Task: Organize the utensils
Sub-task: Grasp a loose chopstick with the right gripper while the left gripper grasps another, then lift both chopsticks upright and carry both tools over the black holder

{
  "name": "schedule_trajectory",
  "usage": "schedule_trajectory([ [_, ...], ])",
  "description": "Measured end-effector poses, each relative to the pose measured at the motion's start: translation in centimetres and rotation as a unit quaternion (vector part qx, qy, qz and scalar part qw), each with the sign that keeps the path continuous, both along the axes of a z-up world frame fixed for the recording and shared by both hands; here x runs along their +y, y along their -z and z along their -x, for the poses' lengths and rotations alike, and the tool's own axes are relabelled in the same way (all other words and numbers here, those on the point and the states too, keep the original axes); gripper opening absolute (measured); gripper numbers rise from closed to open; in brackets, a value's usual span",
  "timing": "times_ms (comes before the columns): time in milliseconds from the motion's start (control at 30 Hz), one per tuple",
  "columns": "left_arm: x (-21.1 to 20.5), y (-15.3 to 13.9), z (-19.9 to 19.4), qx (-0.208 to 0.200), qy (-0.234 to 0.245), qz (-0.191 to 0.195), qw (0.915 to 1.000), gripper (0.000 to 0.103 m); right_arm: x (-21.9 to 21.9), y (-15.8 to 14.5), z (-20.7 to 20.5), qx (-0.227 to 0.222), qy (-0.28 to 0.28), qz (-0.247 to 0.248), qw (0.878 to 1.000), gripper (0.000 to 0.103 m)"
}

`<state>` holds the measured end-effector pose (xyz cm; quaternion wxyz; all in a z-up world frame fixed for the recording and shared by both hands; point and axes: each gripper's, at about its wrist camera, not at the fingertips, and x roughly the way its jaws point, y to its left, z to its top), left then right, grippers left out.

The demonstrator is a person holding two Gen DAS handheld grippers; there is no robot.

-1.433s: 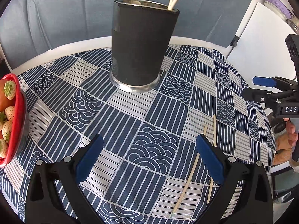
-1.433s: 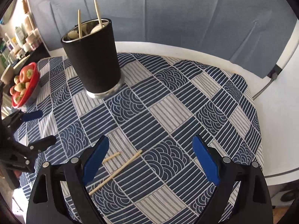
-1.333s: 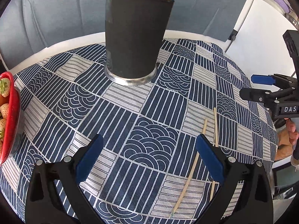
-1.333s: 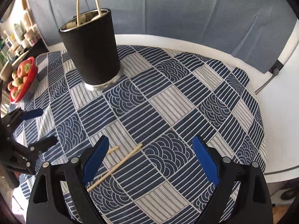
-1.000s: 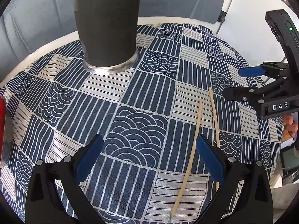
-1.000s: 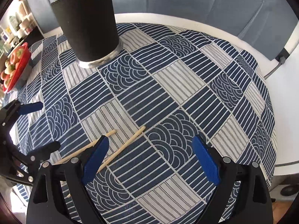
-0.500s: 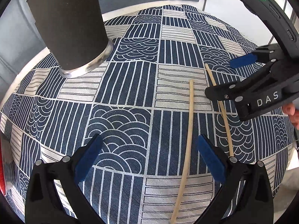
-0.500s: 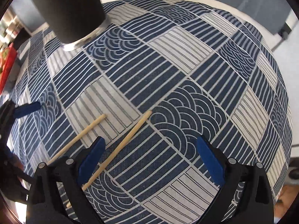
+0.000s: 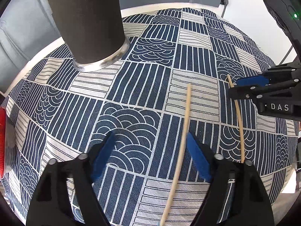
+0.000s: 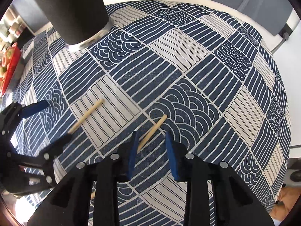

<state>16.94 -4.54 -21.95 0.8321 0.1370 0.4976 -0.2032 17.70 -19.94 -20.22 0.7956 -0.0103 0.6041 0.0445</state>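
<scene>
Two wooden chopsticks lie on the blue patterned tablecloth [image 9: 146,79]. My left gripper [image 9: 150,148] is low over the cloth, its jaws open on either side of one chopstick [image 9: 185,116]. My right gripper [image 10: 150,141] is low too, its jaws partly closed around the other chopstick [image 10: 154,127] without pinching it. In the left wrist view that chopstick [image 9: 238,111] passes under the right gripper [image 9: 250,86]. The black utensil cup [image 9: 84,18] stands at the far left; the right wrist view shows it [image 10: 71,9] too.
A red bowl of fruit [image 10: 9,66] sits at the left edge of the table. A white surface [image 10: 293,75] borders the table on the right. A grey curtain [image 9: 22,28] hangs behind.
Both grippers have dropped down and moved in over the chopsticks. Both have narrowed their jaws, the right one more. The chopsticks have not moved.
</scene>
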Motion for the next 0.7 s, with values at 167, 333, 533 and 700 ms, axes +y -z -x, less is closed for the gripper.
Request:
schedule_trajectory([
  [167,0.5,-0.6,-0.6,0.032,-0.004,-0.023,0.9992,0.019,-2.5,0.2,0.4,0.019,0.027,-0.047,0.998,0.005],
  [333,2.3,-0.7,-0.7,0.055,-0.02,-0.044,0.9973,0.005,-3.6,0.2,0.3,0.034,0.036,-0.076,0.996,0.004],
  [533,5.3,-0.9,-1.3,0.091,-0.053,-0.038,0.9937,0.005,-4.7,-0.4,-0.6,0.029,0.044,-0.094,0.994,0.004],
  [700,7.5,-2.0,-1.8,0.093,-0.082,-0.027,0.9918,0.005,-5.7,-2.8,-1.8,0.0,0.046,-0.107,0.993,0.004],
])
